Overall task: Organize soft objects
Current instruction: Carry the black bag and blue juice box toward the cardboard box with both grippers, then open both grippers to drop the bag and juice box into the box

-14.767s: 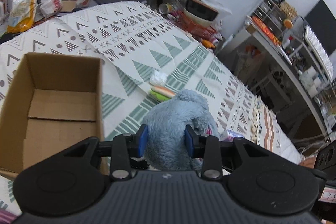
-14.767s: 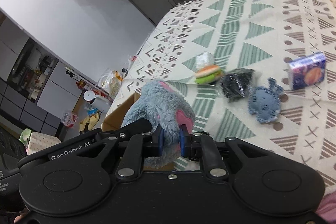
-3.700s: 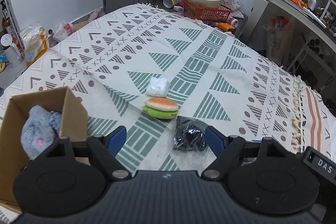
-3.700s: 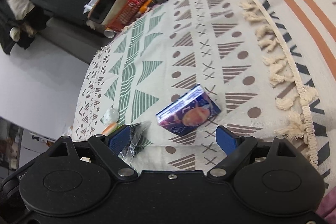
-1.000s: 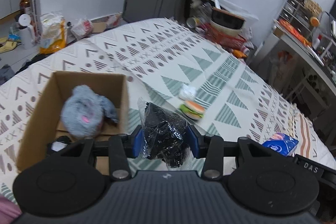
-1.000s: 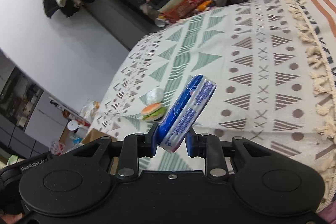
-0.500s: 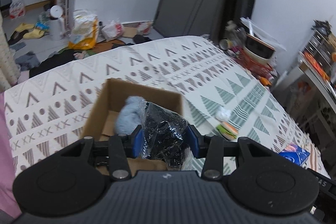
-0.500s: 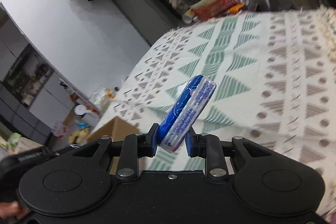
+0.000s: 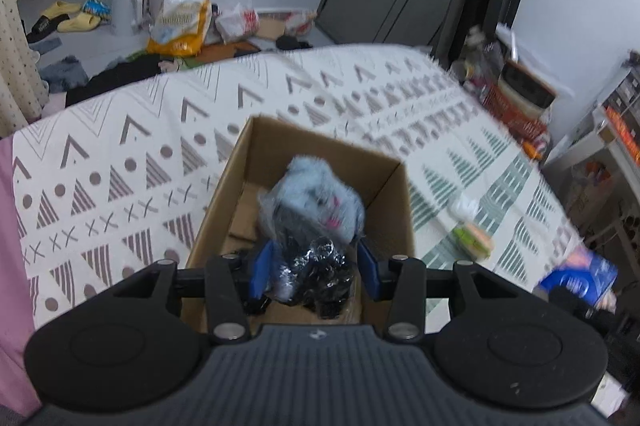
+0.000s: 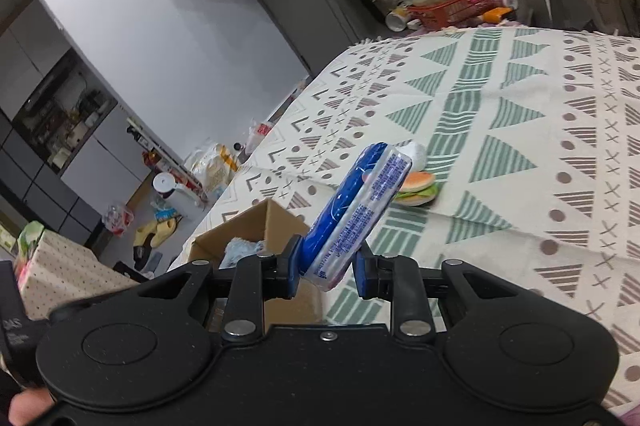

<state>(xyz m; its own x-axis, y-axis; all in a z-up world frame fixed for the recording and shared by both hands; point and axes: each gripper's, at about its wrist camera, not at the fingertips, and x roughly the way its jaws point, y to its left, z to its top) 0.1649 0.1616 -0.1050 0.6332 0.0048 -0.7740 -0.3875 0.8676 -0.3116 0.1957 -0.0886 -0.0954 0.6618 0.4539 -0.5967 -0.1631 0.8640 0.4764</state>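
Two grippers work a patterned bedspread (image 9: 120, 162) where a cardboard box (image 9: 400, 210) near its left edge already holds a grey plush (image 9: 312, 202). The left gripper (image 9: 314, 272) hangs over the open box, jaws clamped on a black crinkly bag (image 9: 316, 274) that looks light, limp and slippery, so a pinch across its bulk seems safest. The right gripper (image 10: 326, 268) has its jaws clamped on the lower end of a blue tissue pack (image 10: 356, 206), likely light and squashy, while a toy burger (image 10: 416, 188) lies mid-bedspread.
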